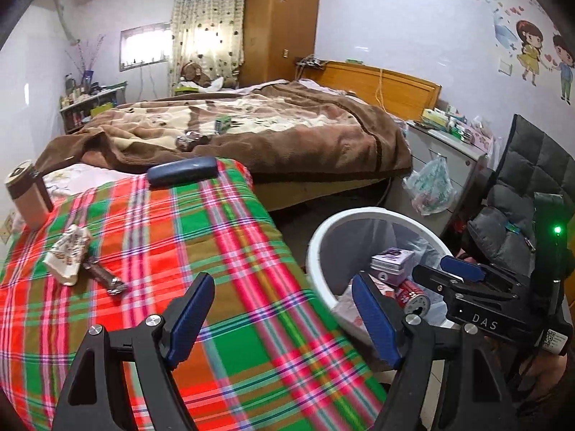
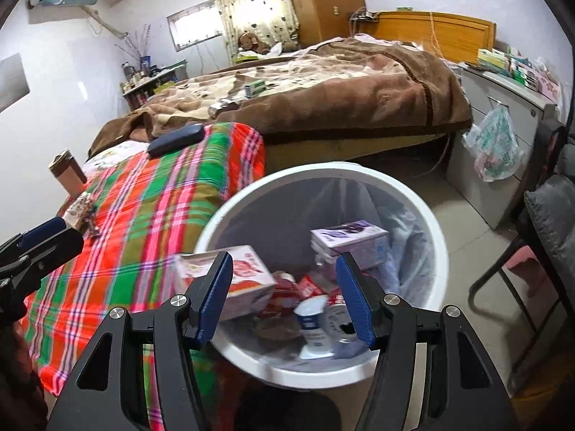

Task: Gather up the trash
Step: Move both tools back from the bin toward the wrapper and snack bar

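Note:
A white trash bin [image 2: 436, 237] stands on the floor beside the plaid-covered bed; it also shows in the left wrist view [image 1: 316, 244]. It holds a purple box [image 2: 350, 239], a red-and-white carton [image 2: 248, 276], a can [image 2: 337, 318] and other litter. My right gripper [image 2: 284, 292] is open and empty just above the bin. My left gripper [image 1: 284, 318] is open and empty over the plaid cloth's right edge. A crumpled wrapper [image 1: 68, 255] and a brown wrapper [image 1: 106, 276] lie on the cloth at the left.
A dark glasses case [image 1: 183, 170] and a brown cup [image 1: 28, 194] sit on the plaid cloth [image 1: 201, 237]. A bed with a brown blanket [image 1: 287, 133] lies behind. A grey cabinet [image 2: 503, 136] with a hanging plastic bag [image 2: 496, 143] and a chair [image 2: 539, 237] stand to the right.

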Demonstrator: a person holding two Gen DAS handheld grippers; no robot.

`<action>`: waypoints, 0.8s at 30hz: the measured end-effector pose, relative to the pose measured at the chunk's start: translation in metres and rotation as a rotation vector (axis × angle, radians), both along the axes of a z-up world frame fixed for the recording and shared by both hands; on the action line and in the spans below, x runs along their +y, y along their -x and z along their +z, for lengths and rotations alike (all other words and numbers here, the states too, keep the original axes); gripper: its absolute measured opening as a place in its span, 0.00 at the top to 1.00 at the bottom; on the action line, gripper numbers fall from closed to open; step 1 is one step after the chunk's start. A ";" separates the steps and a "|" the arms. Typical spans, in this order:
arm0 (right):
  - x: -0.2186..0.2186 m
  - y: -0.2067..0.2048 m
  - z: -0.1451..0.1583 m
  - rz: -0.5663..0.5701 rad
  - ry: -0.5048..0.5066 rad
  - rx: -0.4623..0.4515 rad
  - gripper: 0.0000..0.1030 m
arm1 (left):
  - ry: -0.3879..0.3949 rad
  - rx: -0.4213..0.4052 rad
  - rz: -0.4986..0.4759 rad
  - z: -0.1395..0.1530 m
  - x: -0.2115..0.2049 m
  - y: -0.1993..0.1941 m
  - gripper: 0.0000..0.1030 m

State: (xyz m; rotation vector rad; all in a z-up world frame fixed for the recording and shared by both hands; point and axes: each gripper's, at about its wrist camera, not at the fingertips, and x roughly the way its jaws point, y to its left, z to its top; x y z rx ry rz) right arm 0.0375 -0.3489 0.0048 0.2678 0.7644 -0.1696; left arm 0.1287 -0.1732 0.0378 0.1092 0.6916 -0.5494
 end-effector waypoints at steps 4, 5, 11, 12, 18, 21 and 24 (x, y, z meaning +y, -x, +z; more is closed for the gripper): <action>0.013 -0.005 0.002 0.028 -0.006 -0.012 0.41 | 0.003 -0.007 0.039 0.002 0.021 -0.002 0.24; 0.017 -0.007 0.002 0.035 -0.005 -0.013 0.41 | 0.003 -0.009 0.049 0.003 0.026 -0.003 0.24; 0.038 -0.016 0.003 0.068 0.000 -0.011 0.41 | 0.007 -0.012 0.099 0.002 0.055 -0.008 0.24; 0.042 -0.019 0.003 0.074 0.002 -0.012 0.41 | 0.007 -0.013 0.107 0.003 0.060 -0.009 0.24; 0.065 -0.034 0.004 0.117 -0.002 -0.020 0.41 | 0.003 -0.015 0.181 0.001 0.098 -0.021 0.24; 0.082 -0.044 0.003 0.161 0.000 -0.017 0.41 | 0.001 -0.011 0.228 -0.001 0.121 -0.030 0.24; 0.100 -0.056 0.000 0.199 0.010 -0.010 0.41 | 0.008 -0.004 0.279 -0.004 0.146 -0.040 0.24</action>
